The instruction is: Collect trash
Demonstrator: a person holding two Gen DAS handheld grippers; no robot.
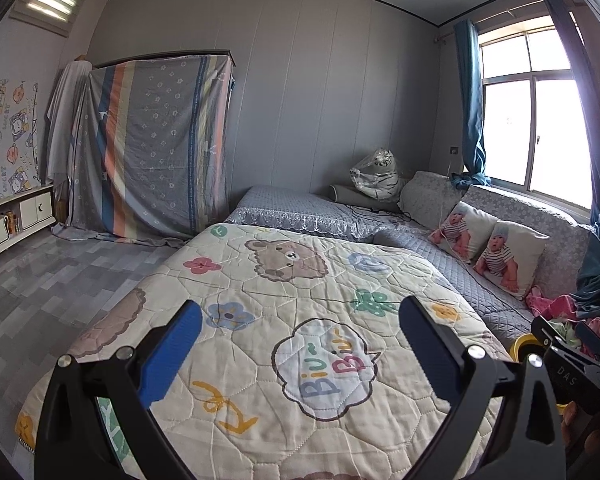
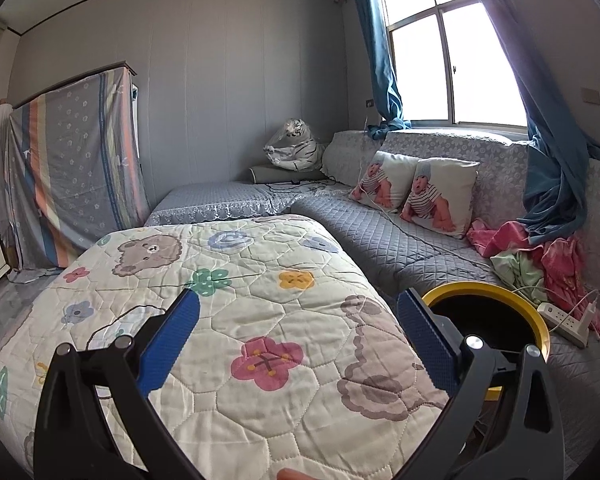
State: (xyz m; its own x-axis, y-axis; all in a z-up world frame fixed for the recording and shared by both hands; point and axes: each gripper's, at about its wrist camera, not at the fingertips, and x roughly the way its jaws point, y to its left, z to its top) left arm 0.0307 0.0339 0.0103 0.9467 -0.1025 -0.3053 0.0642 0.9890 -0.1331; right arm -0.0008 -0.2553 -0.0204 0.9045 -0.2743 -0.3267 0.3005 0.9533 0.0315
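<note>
Bedroom, cartoon quilt (image 1: 284,320) fills centre frame. Left hand-held gripper (image 1: 300,360) and right hand-held gripper (image 2: 298,344) both spread wide, empty. Yellow-rimmed black bin (image 2: 500,300) lower right, beside quilt.

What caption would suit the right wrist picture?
Open right gripper hovers over a cartoon quilt, a yellow-rimmed bin beside it.

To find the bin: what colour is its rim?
Yellow rim, black inside; right wrist view.

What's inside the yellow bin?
The yellow bin looks dark and black inside; no trash shows. The right claw covers part of its opening, so the bottom stays hidden.
</note>
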